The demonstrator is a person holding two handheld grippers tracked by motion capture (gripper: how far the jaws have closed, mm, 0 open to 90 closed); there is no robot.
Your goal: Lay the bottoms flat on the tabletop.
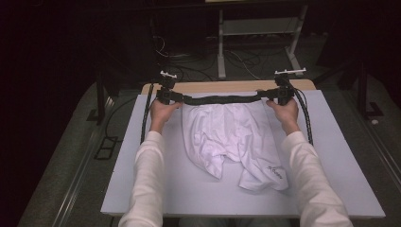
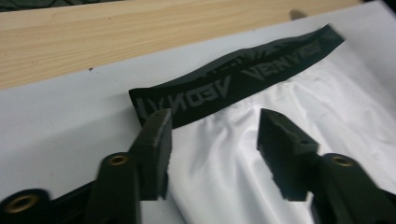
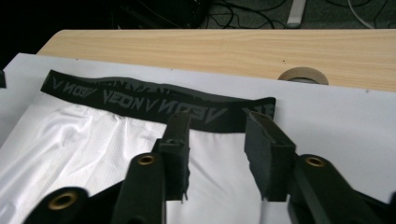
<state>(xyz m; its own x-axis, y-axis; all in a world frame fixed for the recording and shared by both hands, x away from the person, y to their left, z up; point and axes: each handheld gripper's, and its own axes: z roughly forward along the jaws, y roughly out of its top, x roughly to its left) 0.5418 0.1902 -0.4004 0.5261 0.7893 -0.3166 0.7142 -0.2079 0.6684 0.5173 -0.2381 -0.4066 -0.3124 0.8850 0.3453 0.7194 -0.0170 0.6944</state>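
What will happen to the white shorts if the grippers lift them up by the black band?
The white shorts will probably droop and hang loosely: the cloth already lies in soft wrinkles and folds on the white mat. They look thin, so likely light. The black waistband seems thicker and flatter, so it should give the open left gripper and right gripper a firmer hold.

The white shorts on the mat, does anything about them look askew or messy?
Yes. The black waistband lies fairly straight along the far edge, but the white shorts below it are bunched and creased, with both legs twisted toward the near right. Both grippers, left and right, are open at the waistband's ends.
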